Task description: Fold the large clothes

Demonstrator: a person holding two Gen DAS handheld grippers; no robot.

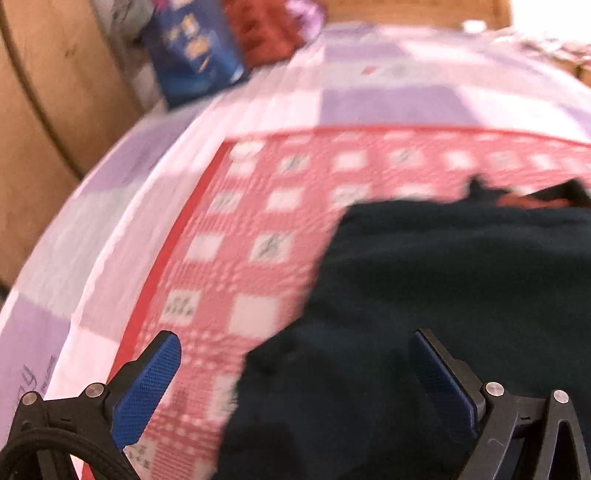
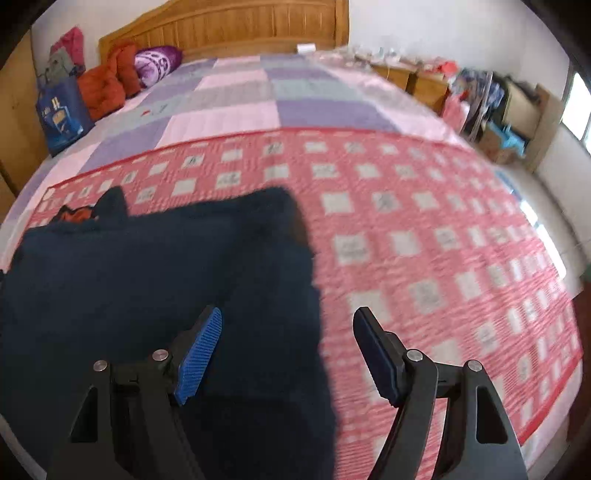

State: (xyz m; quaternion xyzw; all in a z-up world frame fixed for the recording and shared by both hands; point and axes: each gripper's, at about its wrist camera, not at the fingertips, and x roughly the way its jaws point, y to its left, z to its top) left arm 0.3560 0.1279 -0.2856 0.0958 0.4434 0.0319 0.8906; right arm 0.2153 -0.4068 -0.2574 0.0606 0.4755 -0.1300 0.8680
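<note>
On the bed, left wrist view: red checked quilt [image 1: 258, 229] over a lilac patchwork sheet [image 1: 369, 99]; picture blurred.
Garment: dark garment [image 1: 424, 295] lies on the quilt, right of centre.
Left gripper [image 1: 295, 373]: jaws spread wide, gripping nothing.
Right wrist view, room: wooden headboard [image 2: 229, 26], white wall, cluttered shelves [image 2: 491, 107].
Around: blue bag [image 2: 61, 118], orange cushion [image 2: 107, 85].
Right gripper [image 2: 288, 354]: jaws apart, released, above the garment's edge.

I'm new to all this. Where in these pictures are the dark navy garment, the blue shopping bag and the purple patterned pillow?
dark navy garment [image 2: 147, 266]: right wrist view, middle of the cloth.
blue shopping bag [image 2: 62, 118]: right wrist view, its printed front.
purple patterned pillow [image 2: 155, 64]: right wrist view, its patterned face.
</note>
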